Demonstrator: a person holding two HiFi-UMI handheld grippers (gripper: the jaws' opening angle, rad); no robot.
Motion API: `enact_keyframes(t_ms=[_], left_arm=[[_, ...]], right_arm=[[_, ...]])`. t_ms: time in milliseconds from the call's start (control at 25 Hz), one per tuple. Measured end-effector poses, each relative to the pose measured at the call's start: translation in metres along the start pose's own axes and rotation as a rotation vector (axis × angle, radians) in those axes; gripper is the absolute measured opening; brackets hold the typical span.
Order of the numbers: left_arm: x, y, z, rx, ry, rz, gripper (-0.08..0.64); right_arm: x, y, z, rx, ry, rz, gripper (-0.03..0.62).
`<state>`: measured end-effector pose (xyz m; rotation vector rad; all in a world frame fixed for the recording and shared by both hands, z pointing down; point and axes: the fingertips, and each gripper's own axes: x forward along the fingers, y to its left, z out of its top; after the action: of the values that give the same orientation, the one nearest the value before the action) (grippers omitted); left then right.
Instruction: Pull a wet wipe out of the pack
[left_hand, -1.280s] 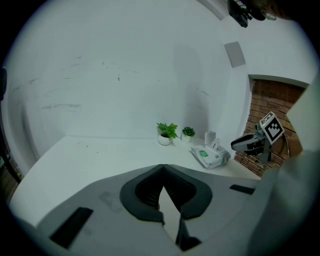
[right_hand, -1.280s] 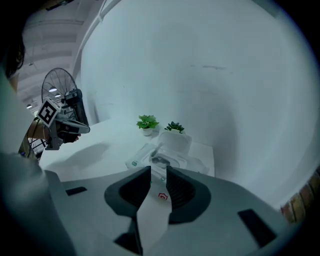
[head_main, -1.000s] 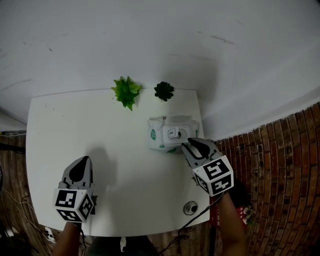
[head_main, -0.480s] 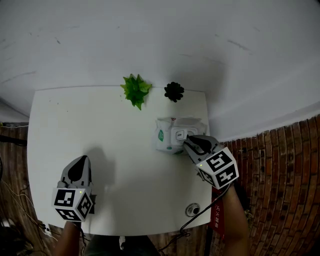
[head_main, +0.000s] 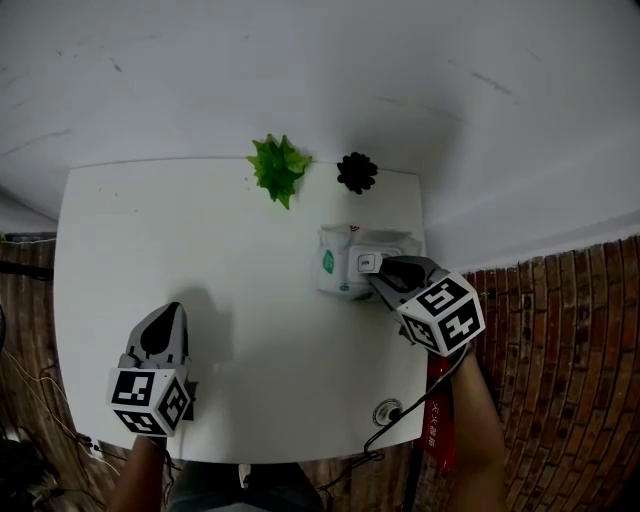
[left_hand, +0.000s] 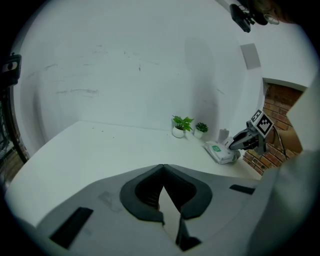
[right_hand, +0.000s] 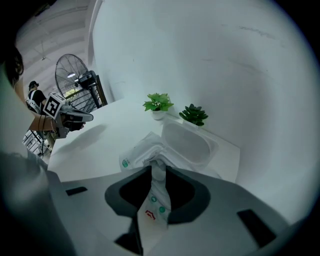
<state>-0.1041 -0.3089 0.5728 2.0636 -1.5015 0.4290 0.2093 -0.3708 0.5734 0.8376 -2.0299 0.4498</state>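
Observation:
The white wet-wipe pack (head_main: 340, 264) with green print lies at the right of the white table (head_main: 200, 250), its flip lid (right_hand: 187, 142) standing open. My right gripper (head_main: 379, 273) is at the pack's opening, shut on a white strip (right_hand: 156, 192) with green dots and a red mark that runs out of the pack (right_hand: 135, 152). Whether the strip is a wipe or a seal label I cannot tell. My left gripper (head_main: 164, 318) rests shut and empty at the table's front left, far from the pack (left_hand: 218, 150).
A bright green plant (head_main: 278, 165) and a dark one (head_main: 357, 172) stand in small pots at the table's back edge, just behind the pack. A round socket (head_main: 387, 412) with a cable sits at the front right corner. Brick flooring (head_main: 560, 330) lies to the right.
My right gripper has moved forward onto the pack's opening. The left gripper has stayed where it was. The head view has shifted slightly.

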Motion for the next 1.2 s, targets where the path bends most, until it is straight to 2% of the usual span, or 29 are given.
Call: enact_keyframes(t_ms=[640,1200], left_arm=[[0.01,-0.01,-0.011,-0.031,0.034,-0.016,0.002],[0.01,-0.002,-0.013,-0.091,0.044,-0.025,0.002]], right_arm=[[0.012,0.0,-0.006,0.099,0.078,0.146,0.082],[0.014,0.002,-0.007,0.177,0.11,0.263,0.054]])
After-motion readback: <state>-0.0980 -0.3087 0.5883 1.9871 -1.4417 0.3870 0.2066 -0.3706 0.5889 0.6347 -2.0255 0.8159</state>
